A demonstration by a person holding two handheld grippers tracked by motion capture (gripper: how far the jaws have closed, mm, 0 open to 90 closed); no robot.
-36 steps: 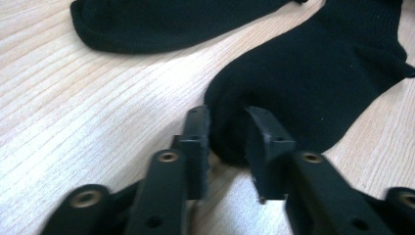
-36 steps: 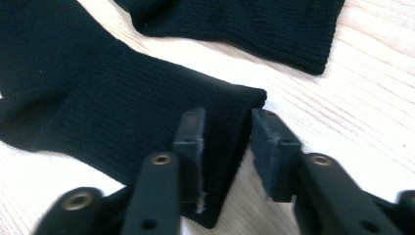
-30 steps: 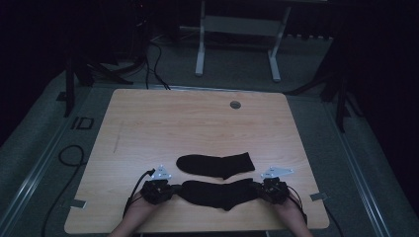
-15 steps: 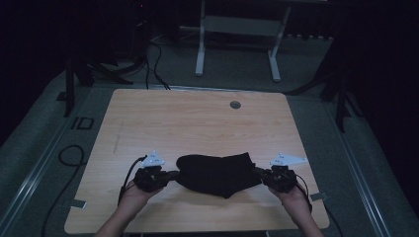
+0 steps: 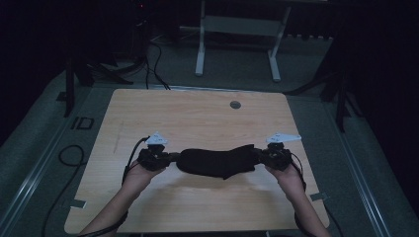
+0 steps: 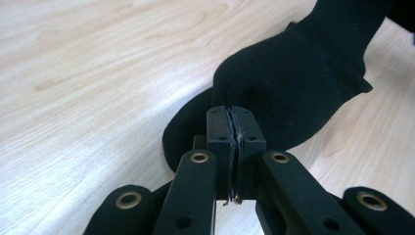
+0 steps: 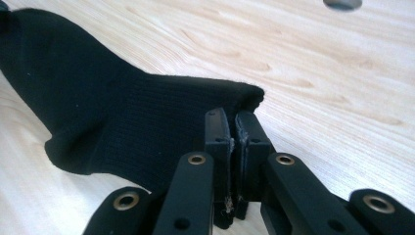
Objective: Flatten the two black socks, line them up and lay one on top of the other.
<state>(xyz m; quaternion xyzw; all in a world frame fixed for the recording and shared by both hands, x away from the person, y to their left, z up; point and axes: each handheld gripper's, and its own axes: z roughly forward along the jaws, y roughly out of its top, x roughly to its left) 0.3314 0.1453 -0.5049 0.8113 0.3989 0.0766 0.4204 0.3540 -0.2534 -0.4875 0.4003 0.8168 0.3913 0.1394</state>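
You now hold the black knitted sock (image 5: 217,162) lifted off the pale wooden table (image 5: 197,118), mid-frame, above where its mate lay; left gripper (image 5: 170,158) pinches one end, right gripper (image 5: 259,156) the other, ready for stacking

Second sock (image 6: 195,125) mostly hidden under held sock (image 5: 217,161); both forearms cut by bottom edge.
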